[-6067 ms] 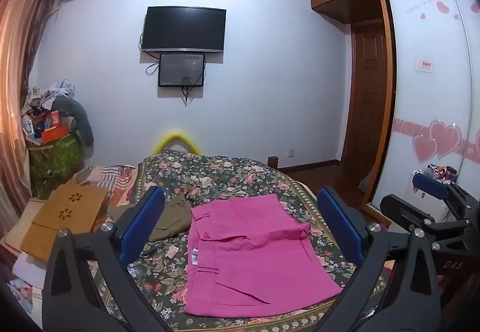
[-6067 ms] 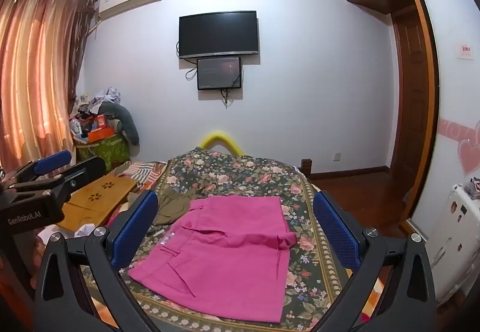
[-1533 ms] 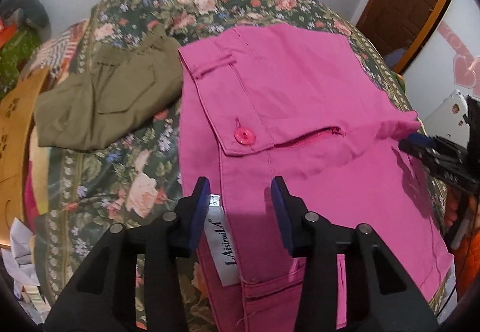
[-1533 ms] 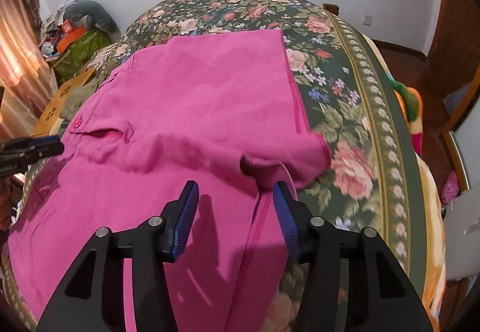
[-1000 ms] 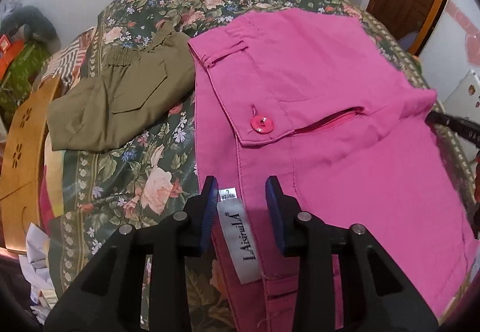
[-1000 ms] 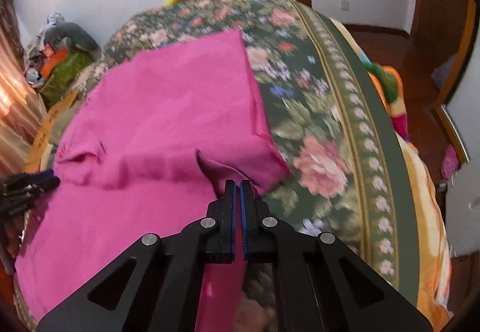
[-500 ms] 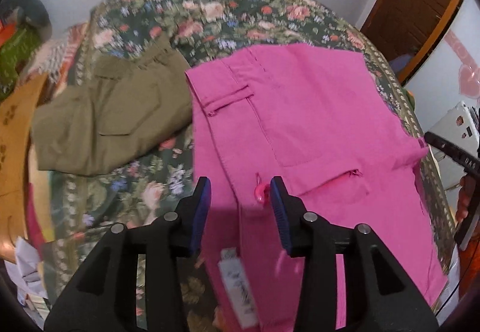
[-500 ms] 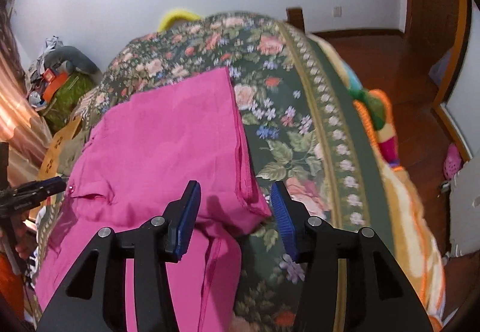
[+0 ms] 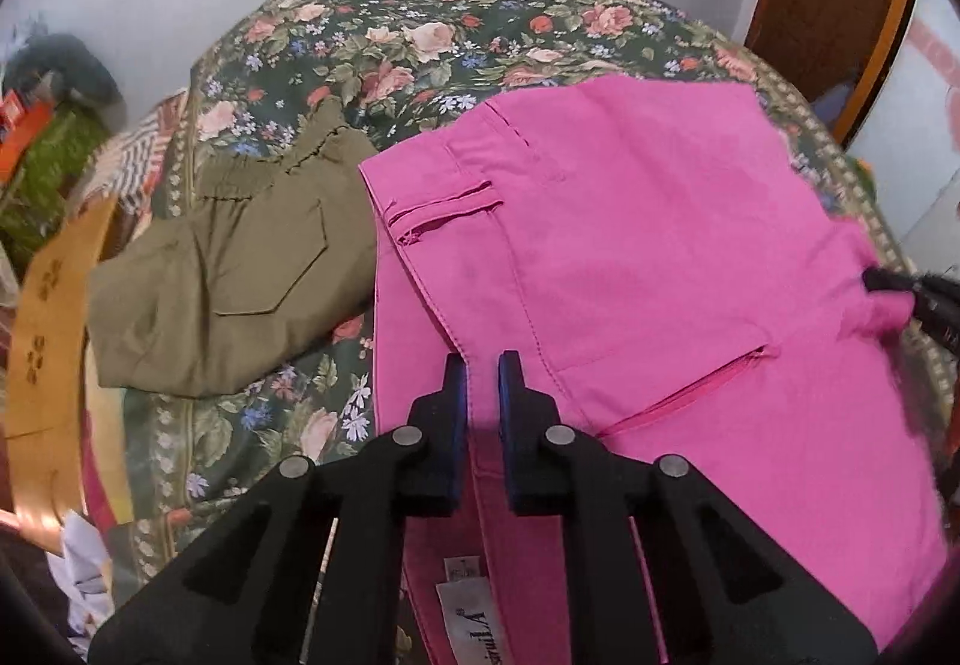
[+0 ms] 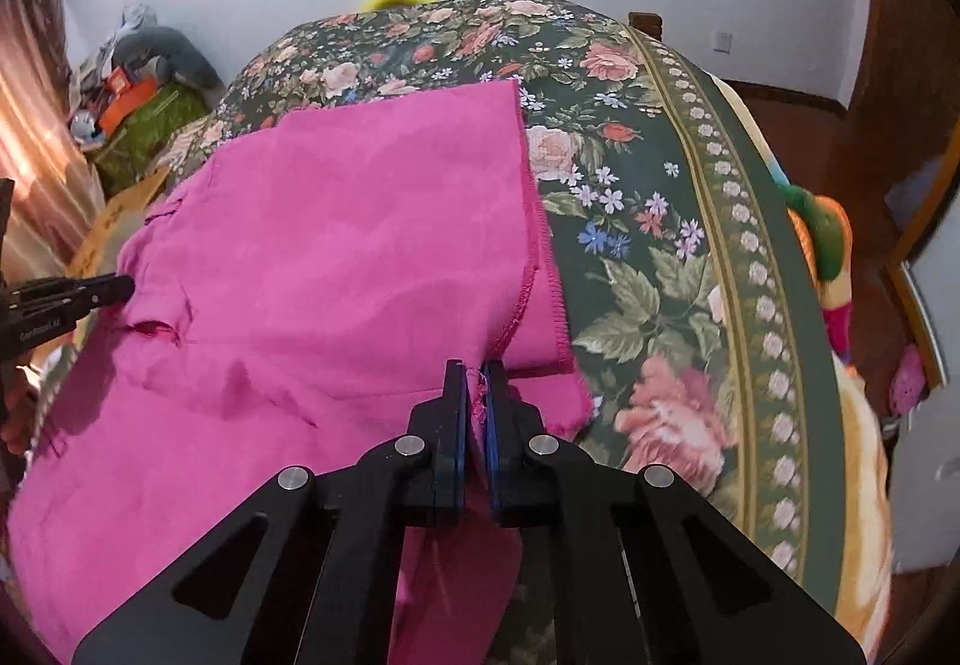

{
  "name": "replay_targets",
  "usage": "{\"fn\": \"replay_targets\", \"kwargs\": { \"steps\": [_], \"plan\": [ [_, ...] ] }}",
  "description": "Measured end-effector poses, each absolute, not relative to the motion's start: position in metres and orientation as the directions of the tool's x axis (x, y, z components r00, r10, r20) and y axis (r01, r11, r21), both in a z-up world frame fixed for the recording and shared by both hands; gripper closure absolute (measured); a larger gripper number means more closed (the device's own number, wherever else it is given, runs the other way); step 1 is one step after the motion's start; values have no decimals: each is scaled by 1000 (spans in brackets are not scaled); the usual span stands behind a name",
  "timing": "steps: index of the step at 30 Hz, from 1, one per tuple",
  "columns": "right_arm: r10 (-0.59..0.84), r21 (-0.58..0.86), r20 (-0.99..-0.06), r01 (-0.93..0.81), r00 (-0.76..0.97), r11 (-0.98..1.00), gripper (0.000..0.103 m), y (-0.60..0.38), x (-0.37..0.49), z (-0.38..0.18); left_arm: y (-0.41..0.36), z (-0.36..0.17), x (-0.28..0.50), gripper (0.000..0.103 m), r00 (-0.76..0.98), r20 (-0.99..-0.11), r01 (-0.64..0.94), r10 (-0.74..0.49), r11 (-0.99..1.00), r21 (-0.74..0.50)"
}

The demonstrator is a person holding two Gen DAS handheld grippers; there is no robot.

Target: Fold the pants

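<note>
My left tongs (image 9: pixel 482 365): just closed, clamped on the pink pants' (image 9: pixel 630 245) waist edge. My right tongs (image 10: pixel 476 374): just closed, clamped on their hem. Pants: spread on the floral bed (image 10: pixel 660 221). Beside their waist, touching: olive pants (image 9: pixel 228 275). Beyond that: wooden board (image 9: pixel 42 341) at the bed's edge.

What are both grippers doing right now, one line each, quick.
Left gripper: jaws have just closed on the pink pants at the waistband side.
Right gripper: jaws have just closed, pinching the pants' hem edge.
</note>
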State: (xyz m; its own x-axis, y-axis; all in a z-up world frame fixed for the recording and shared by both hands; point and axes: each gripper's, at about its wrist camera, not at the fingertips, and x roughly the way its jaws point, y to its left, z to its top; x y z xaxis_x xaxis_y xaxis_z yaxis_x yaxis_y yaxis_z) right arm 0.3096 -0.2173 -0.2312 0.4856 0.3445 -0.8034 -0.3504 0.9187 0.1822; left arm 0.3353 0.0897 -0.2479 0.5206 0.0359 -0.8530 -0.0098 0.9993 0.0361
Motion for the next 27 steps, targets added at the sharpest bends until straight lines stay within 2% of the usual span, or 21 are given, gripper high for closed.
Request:
{"fn": "replay_targets", "kwargs": {
  "steps": [5, 9, 11, 13, 14, 16, 18, 26, 27],
  "plan": [
    [307, 139, -822, -353, 480, 925, 97, -219, 314, -240, 91, -246, 333, 89, 524, -850, -20, 56, 998, 54],
    [277, 118, -807, -317, 521, 941, 93, -233, 304, -220, 105, -232, 324, 89, 539, -831, -69, 136, 991, 117],
    [233, 74, -804, -297, 547, 952, 89, -238, 300, -208, 111, -224, 318, 89, 548, -826, -79, 136, 991, 111],
    [278, 122, -793, -305, 542, 944, 87, -246, 294, -196, 114, -215, 310, 89, 559, -822, -70, 106, 994, 81],
    [304, 151, -788, -310, 536, 939, 84, -248, 291, -192, 113, -212, 307, 89, 565, -819, -65, 101, 995, 78],
    [345, 186, -775, -332, 529, 925, 67, -247, 283, -186, 108, -208, 300, 89, 572, -815, -49, 87, 996, 72],
    [370, 188, -762, -365, 531, 912, 60, -240, 272, -182, 100, -209, 296, 89, 567, -822, -22, 53, 999, 50],
    [373, 145, -785, -438, 495, 887, 60, -206, 275, -209, 72, -238, 312, 89, 511, -860, 49, 7, 998, 38],
    [374, 151, -788, -434, 490, 888, 62, -205, 279, -214, 70, -240, 313, 89, 510, -860, 51, 13, 998, 45]
  ]
}}
